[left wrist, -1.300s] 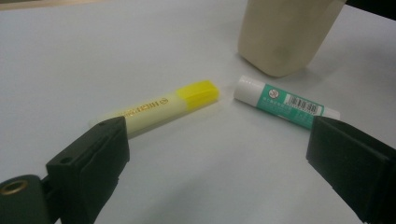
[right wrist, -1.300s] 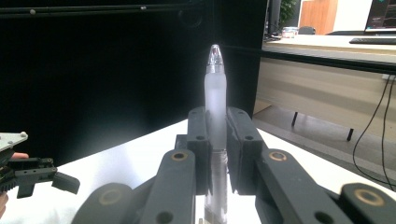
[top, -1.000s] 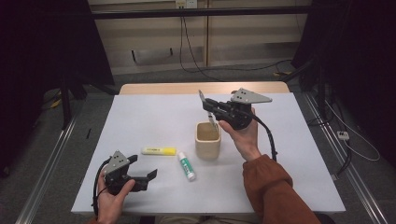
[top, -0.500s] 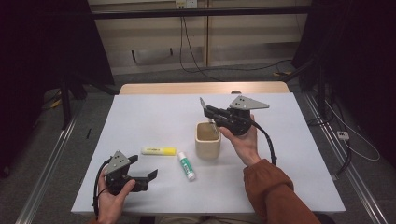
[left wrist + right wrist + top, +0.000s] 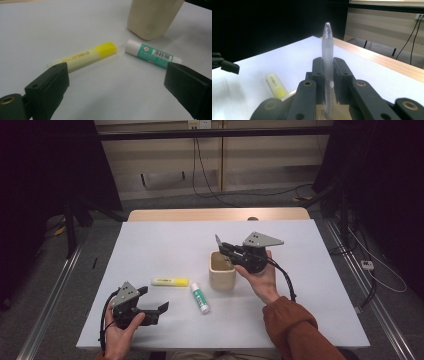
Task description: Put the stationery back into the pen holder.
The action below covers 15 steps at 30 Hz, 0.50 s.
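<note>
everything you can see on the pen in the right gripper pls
The frosted translucent plastic pen has a slim round barrel and a clear tapered cap end with a dark reddish tip inside. It stands upright, clamped at mid-barrel between the black fingers of the right gripper, cap end up. Its lower end reaches down over the open mouth of the beige square cup; whether it touches the cup I cannot tell.

Black grippers [image 5: 226, 251], grey triangular plates, trailing cables, rust-orange sleeve [image 5: 295, 330]

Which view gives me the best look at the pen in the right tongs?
Right gripper view: the pen stands upright, clamped between the right tongs. In the high view it's a thin sliver above the cup.
</note>
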### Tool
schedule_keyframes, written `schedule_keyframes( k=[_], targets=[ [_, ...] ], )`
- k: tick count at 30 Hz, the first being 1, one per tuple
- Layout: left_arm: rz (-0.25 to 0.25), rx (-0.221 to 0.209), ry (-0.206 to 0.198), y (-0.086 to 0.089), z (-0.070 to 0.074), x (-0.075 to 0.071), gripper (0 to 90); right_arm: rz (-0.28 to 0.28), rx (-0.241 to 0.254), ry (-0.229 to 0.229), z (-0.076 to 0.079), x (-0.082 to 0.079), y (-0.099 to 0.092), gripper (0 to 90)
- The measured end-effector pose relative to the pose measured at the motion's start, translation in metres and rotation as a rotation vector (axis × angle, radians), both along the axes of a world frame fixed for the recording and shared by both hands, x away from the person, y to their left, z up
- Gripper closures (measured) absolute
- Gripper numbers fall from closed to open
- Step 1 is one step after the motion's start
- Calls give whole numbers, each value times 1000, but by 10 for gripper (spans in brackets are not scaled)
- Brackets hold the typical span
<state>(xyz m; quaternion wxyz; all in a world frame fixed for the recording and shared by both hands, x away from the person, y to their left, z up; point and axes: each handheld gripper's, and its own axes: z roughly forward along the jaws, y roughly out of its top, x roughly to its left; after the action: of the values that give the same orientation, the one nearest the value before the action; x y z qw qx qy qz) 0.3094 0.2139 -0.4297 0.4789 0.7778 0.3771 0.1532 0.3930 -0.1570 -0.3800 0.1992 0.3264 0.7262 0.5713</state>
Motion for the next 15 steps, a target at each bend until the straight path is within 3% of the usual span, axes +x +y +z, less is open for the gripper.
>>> schedule_keyframes(
  k=[6,9,15],
  targets=[
    [0,0,2,-1,0,0,58,0,-3,13,-5,-2,-7,776],
    [0,-1,2,0,0,0,58,-7,19,37,-6,0,-10,617],
    [0,2,3,0,0,0,58,-18,13,44,-5,1,-12,436]
  ],
)
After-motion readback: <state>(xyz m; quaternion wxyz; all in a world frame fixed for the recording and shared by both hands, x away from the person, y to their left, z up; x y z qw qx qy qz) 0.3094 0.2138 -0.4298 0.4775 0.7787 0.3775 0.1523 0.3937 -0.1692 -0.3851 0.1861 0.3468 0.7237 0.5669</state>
